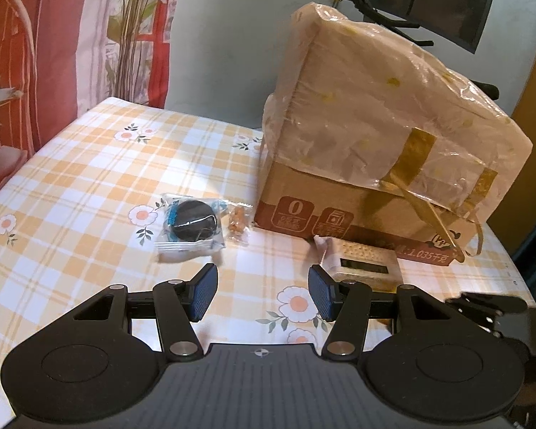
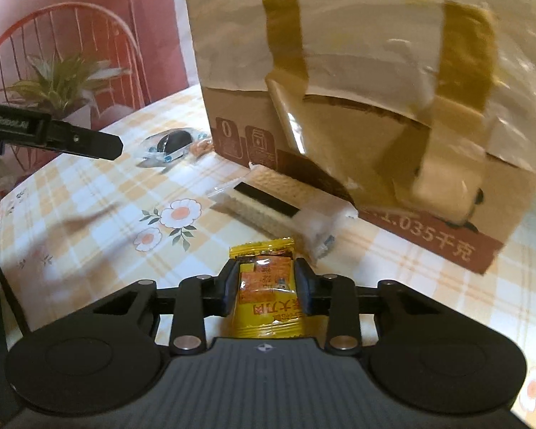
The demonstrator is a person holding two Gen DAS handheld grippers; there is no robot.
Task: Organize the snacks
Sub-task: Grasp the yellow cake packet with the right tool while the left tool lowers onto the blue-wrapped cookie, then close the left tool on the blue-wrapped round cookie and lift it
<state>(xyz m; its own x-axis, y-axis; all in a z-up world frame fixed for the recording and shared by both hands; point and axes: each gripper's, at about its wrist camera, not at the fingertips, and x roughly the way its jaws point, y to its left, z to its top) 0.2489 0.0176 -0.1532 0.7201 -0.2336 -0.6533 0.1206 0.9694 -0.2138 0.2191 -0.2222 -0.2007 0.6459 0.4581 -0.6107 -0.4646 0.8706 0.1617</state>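
Right now my right gripper [image 2: 266, 287] is squeezing a yellow snack packet [image 2: 268, 298] between its jaws above the checked tablecloth [image 2: 100, 193], while my left gripper [image 1: 263, 291] is hovering spread wide and holding nothing. Just beyond, a wafer packet [image 2: 268, 198] is lying against the bag-draped cardboard box [image 1: 371, 164]; farther left, a dark cookie packet [image 1: 189, 227] is sitting beside a small nut packet [image 1: 237, 223]
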